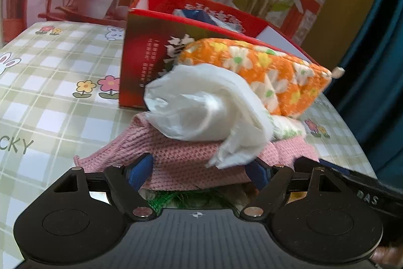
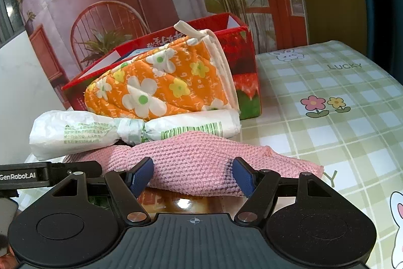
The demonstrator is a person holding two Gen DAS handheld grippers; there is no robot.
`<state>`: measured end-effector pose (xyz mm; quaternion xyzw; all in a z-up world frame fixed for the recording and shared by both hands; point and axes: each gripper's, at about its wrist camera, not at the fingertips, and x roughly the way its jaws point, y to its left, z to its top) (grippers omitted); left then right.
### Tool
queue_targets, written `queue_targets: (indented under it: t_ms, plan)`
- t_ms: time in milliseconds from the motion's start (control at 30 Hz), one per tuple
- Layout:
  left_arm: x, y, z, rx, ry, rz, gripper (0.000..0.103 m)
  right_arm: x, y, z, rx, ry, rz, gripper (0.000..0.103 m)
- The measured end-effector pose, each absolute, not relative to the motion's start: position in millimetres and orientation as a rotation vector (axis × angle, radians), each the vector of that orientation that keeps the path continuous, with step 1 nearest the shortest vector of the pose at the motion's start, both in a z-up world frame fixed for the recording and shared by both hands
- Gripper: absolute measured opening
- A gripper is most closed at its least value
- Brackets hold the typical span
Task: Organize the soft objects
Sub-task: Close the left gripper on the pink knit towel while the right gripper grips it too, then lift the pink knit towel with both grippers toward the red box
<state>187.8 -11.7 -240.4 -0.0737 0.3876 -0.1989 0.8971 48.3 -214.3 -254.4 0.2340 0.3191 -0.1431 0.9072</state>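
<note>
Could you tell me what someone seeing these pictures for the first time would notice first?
The orange flowered mitt stands out, leaning against the red box atop the pile. Below it lies a tied white plastic bag on a pink knitted cloth. Both grippers, left and right, have their jaws either side of that cloth, on the checked tablecloth.
</note>
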Motion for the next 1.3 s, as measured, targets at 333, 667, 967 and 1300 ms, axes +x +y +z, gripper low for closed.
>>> queue_targets:
  t_ms: [333,667,967,1300]
  plan:
    - [201.4,-14.7,-248.6,-0.201,0.817,-0.411,0.087,51.1,-216.7,-256.6,0.513,0.655,-0.286,0.061]
    - [171.9,-10.8,-235.1,-0.147,0.740,-0.515,0.026,51.7,-202.0,-240.7,0.456,0.633,-0.223,0.029]
    - [141.9,8.7,-201.6,-0.154,0.602,-0.511,0.024,41.6,-189.3,-202.1,0.407,0.525,-0.167,0.026]
    - [129.6,25.0,-181.7,-0.217,0.558,-0.474,0.042,33.3,-167.4,-163.9,0.337,0.439,-0.091,0.026]
